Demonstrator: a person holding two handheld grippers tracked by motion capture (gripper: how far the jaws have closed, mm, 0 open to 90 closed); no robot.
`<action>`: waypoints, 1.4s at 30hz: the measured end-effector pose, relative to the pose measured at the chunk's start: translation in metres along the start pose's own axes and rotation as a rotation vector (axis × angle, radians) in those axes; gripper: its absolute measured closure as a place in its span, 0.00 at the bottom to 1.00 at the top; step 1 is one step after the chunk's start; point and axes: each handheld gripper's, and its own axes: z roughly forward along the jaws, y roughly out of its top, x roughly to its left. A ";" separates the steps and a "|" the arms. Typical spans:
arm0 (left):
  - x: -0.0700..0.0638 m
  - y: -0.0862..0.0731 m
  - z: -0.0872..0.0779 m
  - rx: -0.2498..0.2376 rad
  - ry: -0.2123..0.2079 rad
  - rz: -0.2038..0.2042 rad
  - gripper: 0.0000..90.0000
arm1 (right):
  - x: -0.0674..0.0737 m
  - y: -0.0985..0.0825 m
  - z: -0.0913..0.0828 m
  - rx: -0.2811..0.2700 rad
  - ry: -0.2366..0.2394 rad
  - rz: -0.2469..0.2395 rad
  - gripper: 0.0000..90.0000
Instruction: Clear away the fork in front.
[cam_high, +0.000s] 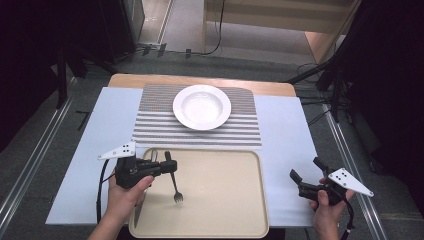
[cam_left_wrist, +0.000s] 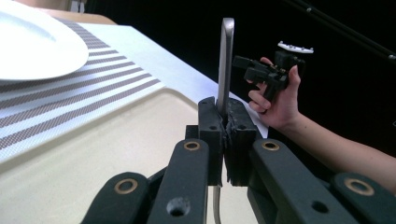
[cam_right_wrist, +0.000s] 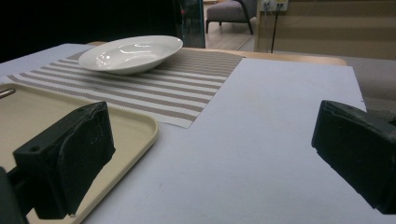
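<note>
Over a beige tray (cam_high: 220, 200), the left gripper (cam_high: 170, 166) clamps a metal fork (cam_high: 176, 187) by its handle, jaws pressed tight on the steel. In the high view the tines point toward the person's side of the table, with the fork hanging past the jaws above the tray's bare middle. In the left gripper view the handle (cam_left_wrist: 226, 65) rises straight up from between the two closed black pads, its rounded end standing clear above them, while a thin stretch of the fork shows below the jaws.

The right gripper (cam_high: 306, 175) sits off the tray's far edge, held by a hand (cam_high: 327, 210) above the pale blue table cover (cam_high: 285, 130), its jaws spread wide with nothing between them. Through that gap, in the right gripper view, lie the cover and the corner of a striped placemat (cam_right_wrist: 187, 93).

Beyond both sets of jaws, a white plate (cam_high: 202, 106) rests on the placemat, well apart from the fork.
</note>
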 end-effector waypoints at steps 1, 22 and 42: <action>0.002 0.000 -0.001 -0.001 0.000 -0.003 0.96 | 0.000 0.000 0.000 0.000 0.000 0.001 0.00; 0.029 -0.009 -0.002 -0.012 0.257 -0.061 0.87 | -0.001 -0.004 0.007 0.034 -0.013 0.011 0.00; 0.036 -0.020 0.011 0.060 0.382 -0.062 0.77 | -0.004 -0.005 0.006 0.025 -0.016 0.030 0.00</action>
